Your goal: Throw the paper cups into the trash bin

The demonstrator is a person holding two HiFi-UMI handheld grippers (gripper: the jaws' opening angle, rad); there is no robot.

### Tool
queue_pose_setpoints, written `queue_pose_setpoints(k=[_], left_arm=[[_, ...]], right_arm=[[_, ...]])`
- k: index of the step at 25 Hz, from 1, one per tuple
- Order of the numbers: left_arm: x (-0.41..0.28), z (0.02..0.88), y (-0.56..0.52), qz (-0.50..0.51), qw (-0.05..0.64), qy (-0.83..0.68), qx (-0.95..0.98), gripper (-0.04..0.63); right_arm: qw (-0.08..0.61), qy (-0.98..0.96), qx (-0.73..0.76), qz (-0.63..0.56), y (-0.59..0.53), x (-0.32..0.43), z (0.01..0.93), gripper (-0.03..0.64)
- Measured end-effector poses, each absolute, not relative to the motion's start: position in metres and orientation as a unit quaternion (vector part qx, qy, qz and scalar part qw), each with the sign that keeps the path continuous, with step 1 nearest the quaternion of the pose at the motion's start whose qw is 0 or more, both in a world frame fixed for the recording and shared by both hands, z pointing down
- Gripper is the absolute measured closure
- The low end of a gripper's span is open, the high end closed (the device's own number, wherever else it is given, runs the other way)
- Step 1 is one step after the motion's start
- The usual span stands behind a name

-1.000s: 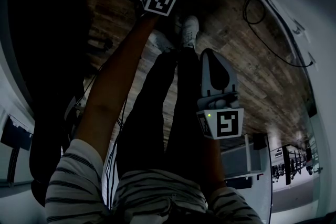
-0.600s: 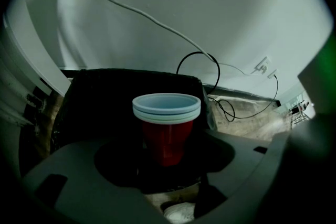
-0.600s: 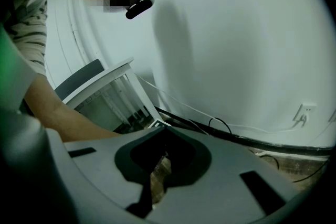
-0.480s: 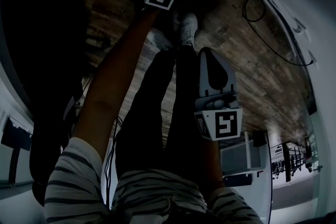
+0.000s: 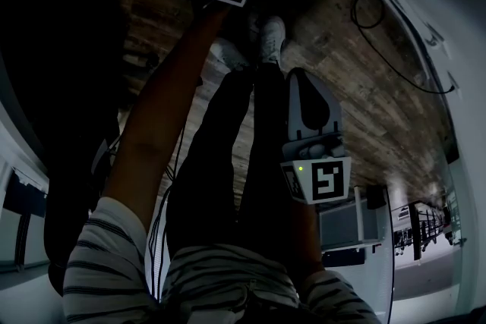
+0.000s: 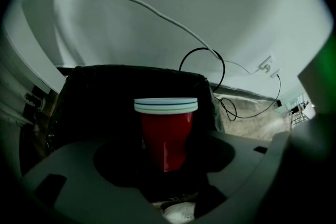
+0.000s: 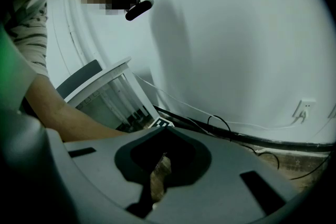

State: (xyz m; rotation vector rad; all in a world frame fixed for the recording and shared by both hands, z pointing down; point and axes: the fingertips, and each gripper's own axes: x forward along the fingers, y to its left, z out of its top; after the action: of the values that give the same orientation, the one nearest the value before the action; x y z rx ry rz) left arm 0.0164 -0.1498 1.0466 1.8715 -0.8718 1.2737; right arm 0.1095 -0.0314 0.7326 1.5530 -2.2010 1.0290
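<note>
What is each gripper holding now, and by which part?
The left gripper holds a red paper cup by its lower body, rim away from the jaws. The right gripper holds nothing; its jaws are together.

The left hand-held gripper [image 6: 166, 144], closed on a stack of paper cups [image 6: 166, 128], faces the dark open mouth of a black bin [image 6: 105, 92], and the way from the cups into it is clear. A pale wall [image 6: 184, 2] rises close behind the bin and shuts off room beyond it. A cable [image 6: 202, 49] loops just beside the bin's right edge, along the foot of the wall. In the head view the person's legs [image 5: 228, 155] and shoes [image 5: 273, 38] fill the middle between the two arms. The right hand-held gripper [image 7: 163, 131], jaws together, hangs beside the right leg. Open wooden floor [image 5: 357, 72] lies to its right, and a white cabinet [image 5: 345, 220] stands near behind it.
</note>
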Motion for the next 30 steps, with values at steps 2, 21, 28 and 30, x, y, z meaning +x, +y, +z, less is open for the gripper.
queue_pose_setpoints(k=[2, 21, 28, 30], left_arm=[[0.017, 1.048, -0.148, 0.491, 0.355, -0.336, 0.721, 0.307], [0.015, 1.034, -0.145, 0.478, 0.355, -0.358, 0.719, 0.308], [0.014, 1.017, -0.145, 0.465, 0.355, -0.373, 0.72, 0.31], [0.013, 1.012, -0.144, 0.463, 0.355, -0.375, 0.72, 0.313]], right_arm=[[0.133, -0.758, 0.532, 0.353, -0.03, 0.109, 0.733, 0.606], [0.122, -0.76, 0.534, 0.351, -0.026, 0.109, 0.727, 0.606], [0.125, -0.77, 0.529, 0.334, -0.024, 0.111, 0.717, 0.606], [0.12, -0.77, 0.531, 0.332, -0.025, 0.111, 0.712, 0.606]])
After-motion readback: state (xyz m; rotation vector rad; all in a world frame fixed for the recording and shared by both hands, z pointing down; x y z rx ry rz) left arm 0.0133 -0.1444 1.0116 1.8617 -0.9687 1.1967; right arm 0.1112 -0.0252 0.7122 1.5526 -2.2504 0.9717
